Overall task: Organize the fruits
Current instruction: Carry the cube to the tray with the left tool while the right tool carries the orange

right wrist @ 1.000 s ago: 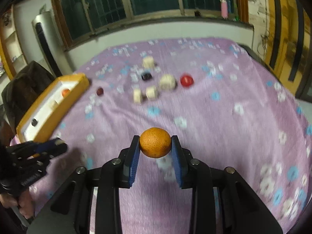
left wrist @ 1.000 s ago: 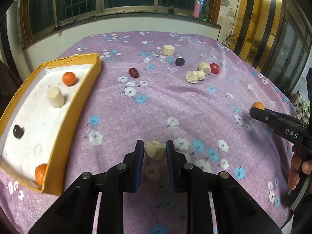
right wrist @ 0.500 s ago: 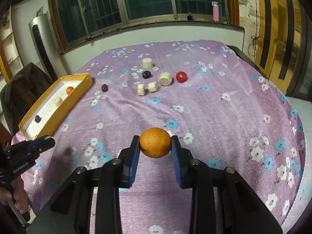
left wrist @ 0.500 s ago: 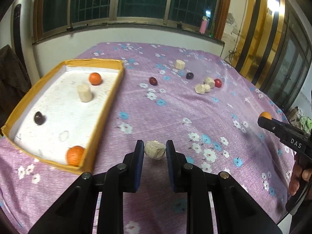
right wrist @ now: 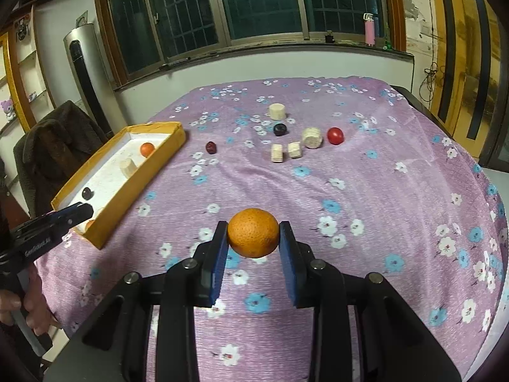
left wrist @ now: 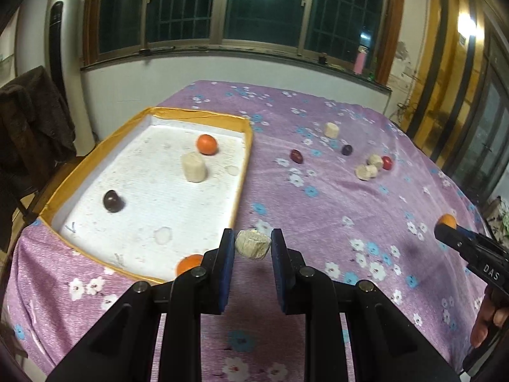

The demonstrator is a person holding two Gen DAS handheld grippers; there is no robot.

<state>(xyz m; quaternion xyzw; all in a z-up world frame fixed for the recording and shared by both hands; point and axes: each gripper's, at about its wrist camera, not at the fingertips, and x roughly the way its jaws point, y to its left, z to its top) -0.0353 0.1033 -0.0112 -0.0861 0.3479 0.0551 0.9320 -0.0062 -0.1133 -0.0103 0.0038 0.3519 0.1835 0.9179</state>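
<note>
My left gripper (left wrist: 252,248) is shut on a pale corn-cob piece (left wrist: 253,244), held above the cloth just right of the yellow tray (left wrist: 243,172). Inside the tray lie an orange (left wrist: 206,144), a cob piece (left wrist: 193,167), a dark plum (left wrist: 112,201) and a second orange (left wrist: 190,263) at the near rim. My right gripper (right wrist: 253,238) is shut on an orange (right wrist: 253,237) over the near middle of the table. In the right wrist view the tray (right wrist: 149,172) lies at the left, with the left gripper (right wrist: 68,216) at its near corner.
Loose on the purple flowered cloth (right wrist: 366,191) at the far middle are several cob pieces (right wrist: 311,137), a red tomato (right wrist: 335,135), a dark plum (right wrist: 280,129) and a dark red date (right wrist: 211,147). A chair with a dark coat (right wrist: 54,149) stands left of the table.
Both grippers have drawn back and risen with their fruit still held. In the left wrist view the tray has swung from the far left toward the middle.
</note>
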